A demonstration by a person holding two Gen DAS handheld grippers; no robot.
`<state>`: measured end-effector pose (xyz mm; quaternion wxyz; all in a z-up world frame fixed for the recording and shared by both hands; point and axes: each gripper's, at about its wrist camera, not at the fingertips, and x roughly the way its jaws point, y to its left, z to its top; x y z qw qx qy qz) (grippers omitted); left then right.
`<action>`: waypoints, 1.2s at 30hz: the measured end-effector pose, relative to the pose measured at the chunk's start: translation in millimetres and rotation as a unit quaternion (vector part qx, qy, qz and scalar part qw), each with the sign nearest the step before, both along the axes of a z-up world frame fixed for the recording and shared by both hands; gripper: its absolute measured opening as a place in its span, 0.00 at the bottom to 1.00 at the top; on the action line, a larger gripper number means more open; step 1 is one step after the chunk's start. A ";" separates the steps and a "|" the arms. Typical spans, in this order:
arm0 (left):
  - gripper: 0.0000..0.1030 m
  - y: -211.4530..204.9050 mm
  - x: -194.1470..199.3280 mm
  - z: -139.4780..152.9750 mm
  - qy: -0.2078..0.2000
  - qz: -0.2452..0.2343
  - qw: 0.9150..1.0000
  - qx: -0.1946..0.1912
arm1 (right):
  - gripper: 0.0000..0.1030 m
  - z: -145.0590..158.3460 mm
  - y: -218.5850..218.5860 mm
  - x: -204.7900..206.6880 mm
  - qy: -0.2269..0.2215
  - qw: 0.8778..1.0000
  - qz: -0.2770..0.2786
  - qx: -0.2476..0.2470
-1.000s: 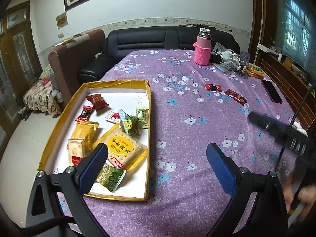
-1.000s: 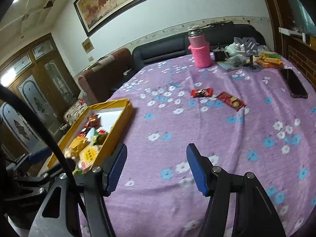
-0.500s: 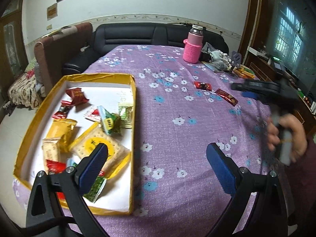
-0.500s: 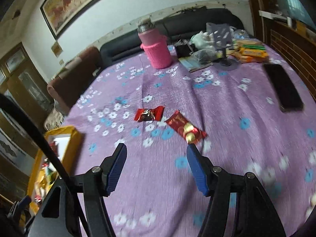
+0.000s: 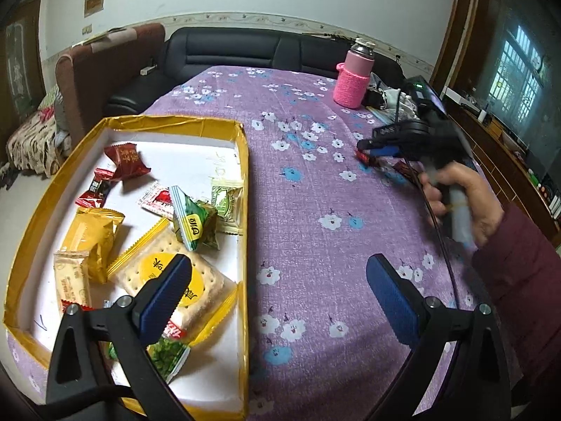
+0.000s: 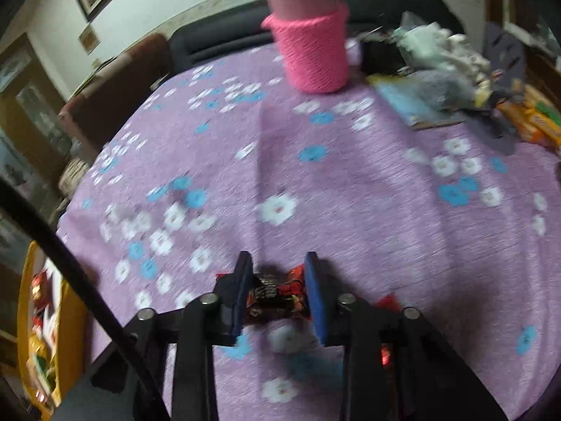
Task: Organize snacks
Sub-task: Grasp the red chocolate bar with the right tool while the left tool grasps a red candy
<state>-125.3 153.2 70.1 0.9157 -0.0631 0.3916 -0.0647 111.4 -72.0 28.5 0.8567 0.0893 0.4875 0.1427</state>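
Right gripper [image 6: 277, 289] low over purple floral tablecloth [image 6: 368, 189], jaws just closing, pads pressing red candy wrapper [image 6: 277, 293] lying between them on cloth. Left gripper [image 5: 277, 301] spread wide, empty, beside yellow tray [image 5: 242, 161] of snacks.

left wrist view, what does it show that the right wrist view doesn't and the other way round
Only the left wrist view shows the tray's full contents, such as the cracker pack and green packet, the open left tongs above the table, and the person's hand holding the right tongs.

Only the right wrist view shows the red candy between the right tongs' pads, which have just been closing on it, plus the clutter beyond.

Both show the pink bottle, the purple floral tablecloth and the yellow tray.
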 end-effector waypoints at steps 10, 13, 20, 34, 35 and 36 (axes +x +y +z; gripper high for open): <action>0.97 -12.5 10.2 -4.5 0.017 -0.036 0.999 -0.020 | 0.51 40.0 -68.5 -65.2 -0.033 0.996 0.019 0.077; 0.97 -22.6 11.1 -4.4 0.026 -0.053 0.998 -0.019 | 0.58 33.0 -77.0 -63.5 -0.061 0.998 -0.012 -0.015; 0.97 -36.3 16.8 4.8 0.031 -0.073 0.997 -0.006 | 0.56 0.1 -52.2 -61.1 -0.038 0.995 0.019 -0.086; 0.97 -86.5 137.7 -11.8 0.114 -0.150 0.982 0.003 | 0.22 -4.0 -54.4 -134.0 -0.025 0.999 -0.006 0.032; 0.97 -88.1 151.8 -17.5 0.128 -0.147 0.981 -0.011 | 0.22 -5.3 -55.0 -133.7 -0.025 0.999 -0.007 0.042; 0.97 -89.4 160.2 -22.1 0.135 -0.144 0.980 -0.015 | 0.22 -6.3 -55.6 -131.2 -0.025 0.999 -0.007 0.044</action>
